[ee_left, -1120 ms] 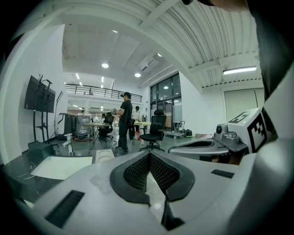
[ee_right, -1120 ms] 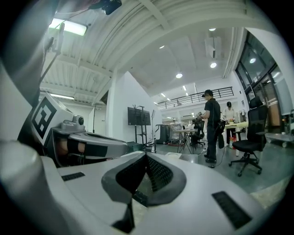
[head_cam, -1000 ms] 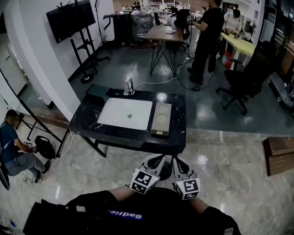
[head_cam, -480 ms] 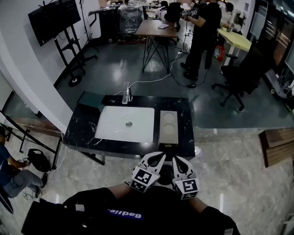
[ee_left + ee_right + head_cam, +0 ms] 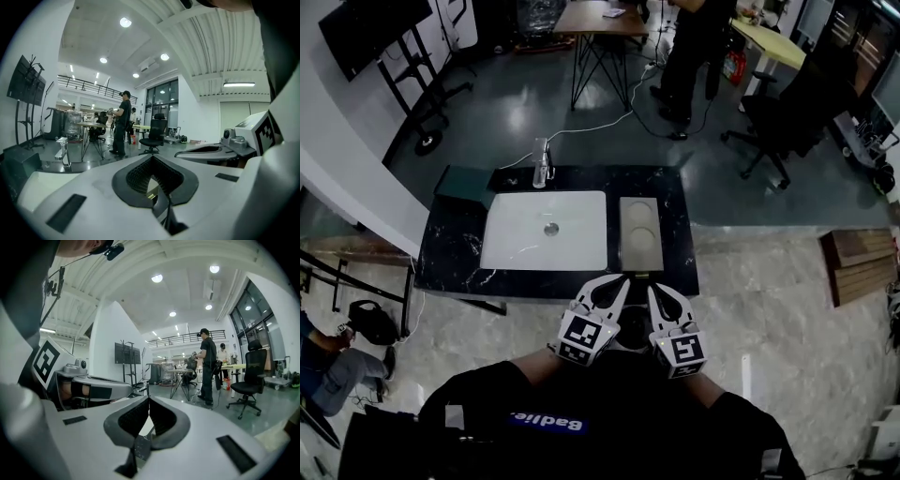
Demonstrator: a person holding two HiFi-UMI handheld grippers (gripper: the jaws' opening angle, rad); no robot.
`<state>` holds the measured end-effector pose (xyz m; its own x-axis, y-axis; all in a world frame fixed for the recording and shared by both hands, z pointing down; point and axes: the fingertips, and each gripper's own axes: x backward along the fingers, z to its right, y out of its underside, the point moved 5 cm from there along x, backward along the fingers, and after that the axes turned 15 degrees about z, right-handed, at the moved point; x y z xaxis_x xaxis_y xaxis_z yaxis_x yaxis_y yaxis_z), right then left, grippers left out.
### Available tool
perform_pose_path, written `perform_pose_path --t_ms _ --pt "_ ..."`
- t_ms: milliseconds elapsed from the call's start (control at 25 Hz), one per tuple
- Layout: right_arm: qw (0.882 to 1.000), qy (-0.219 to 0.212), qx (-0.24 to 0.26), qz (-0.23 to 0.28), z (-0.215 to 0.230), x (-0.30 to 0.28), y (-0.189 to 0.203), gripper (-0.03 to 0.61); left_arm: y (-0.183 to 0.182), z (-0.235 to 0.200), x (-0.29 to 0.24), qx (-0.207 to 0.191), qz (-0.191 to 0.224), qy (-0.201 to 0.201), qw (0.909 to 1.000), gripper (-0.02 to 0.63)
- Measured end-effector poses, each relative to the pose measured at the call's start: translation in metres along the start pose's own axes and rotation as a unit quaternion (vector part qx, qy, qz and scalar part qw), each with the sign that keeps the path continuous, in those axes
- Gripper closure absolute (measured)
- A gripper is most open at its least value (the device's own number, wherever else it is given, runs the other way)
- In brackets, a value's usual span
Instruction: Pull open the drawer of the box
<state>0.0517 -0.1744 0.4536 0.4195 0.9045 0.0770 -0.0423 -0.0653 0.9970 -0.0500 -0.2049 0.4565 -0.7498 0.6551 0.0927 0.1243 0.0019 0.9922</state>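
Closer now: the bench has slid down the head view toward you, and your two tools, well short of it a second ago, now have their tips at its near edge.

You hold two tools side by side in front of your chest. The left tool has its jaws pressed together at the tips with nothing between them, and the right tool is the same: closed and empty. Their own views confirm it, left and right.

Just beyond the tips is the one box, a pale beige oblong lying on the bench's right part, with two round hollows in its top. Its short near end faces you, with the drawer pushed in flush. Neither tool touches the box.

Beside it on the left is one white sink basin with one faucet behind it.
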Motion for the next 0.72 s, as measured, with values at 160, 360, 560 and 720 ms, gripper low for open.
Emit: perform_pose_path --t_ms 160,360,560,720 --pt "1.0 -0.006 -0.007 -0.006 0.013 -0.007 0.004 0.577 -0.001 -0.002 -0.009 -0.005 -0.003 -0.009 0.9999 0.621" --pt "0.999 0.008 -0.013 -0.031 0.039 -0.013 0.02 0.575 -0.001 -0.005 -0.022 -0.01 -0.004 -0.026 0.9996 0.621" --pt "0.997 0.011 -0.046 -0.061 0.049 -0.01 0.04 0.575 0.004 0.0 -0.027 -0.009 -0.021 -0.029 0.9993 0.621" --pt "0.994 0.009 -0.074 -0.079 0.053 -0.01 0.056 0.564 0.009 0.0 -0.029 -0.01 -0.028 -0.028 0.9992 0.621"
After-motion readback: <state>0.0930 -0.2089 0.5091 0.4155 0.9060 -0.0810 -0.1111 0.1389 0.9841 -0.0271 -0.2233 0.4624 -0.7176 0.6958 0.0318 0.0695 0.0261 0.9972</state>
